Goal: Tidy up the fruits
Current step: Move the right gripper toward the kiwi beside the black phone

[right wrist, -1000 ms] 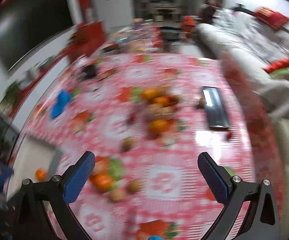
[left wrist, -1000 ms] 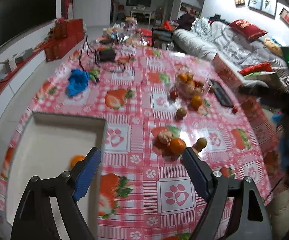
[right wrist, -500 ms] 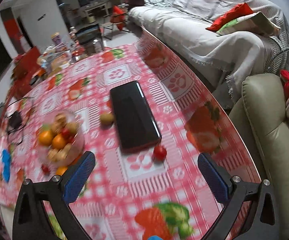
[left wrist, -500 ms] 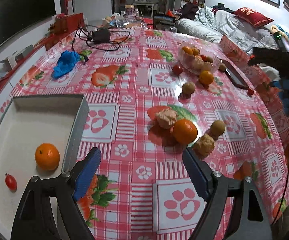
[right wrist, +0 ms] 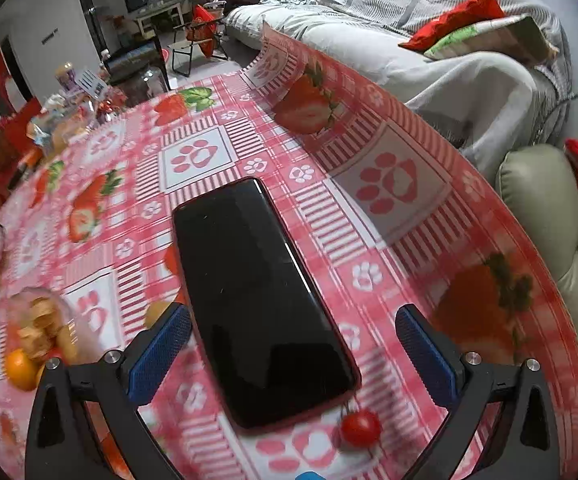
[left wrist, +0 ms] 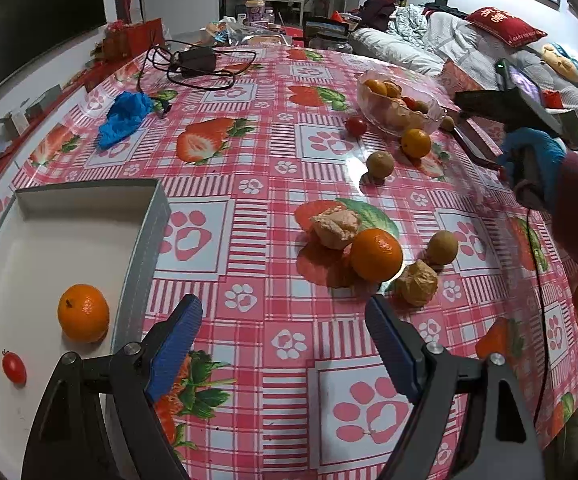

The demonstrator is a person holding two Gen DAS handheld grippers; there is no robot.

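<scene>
Table (left wrist: 273, 364) holds the whole job: white box (left wrist: 151, 216) at my left already has an orange (left wrist: 83, 313) and a cherry tomato (left wrist: 14, 367) in it, so I read it as the drop-off, while loose fruit sits mid-table and a glass bowl (left wrist: 433, 114) stays full at the far side. Left gripper (left wrist: 285, 330) hangs released and empty just short of the nearest orange (left wrist: 376, 255), probably lined up for it. Right gripper (right wrist: 293, 336) is spread wide over the phone (right wrist: 257, 292), gripping nothing, with a stray cherry tomato (right wrist: 360, 427) just below its fingers, likely my next pick.
</scene>
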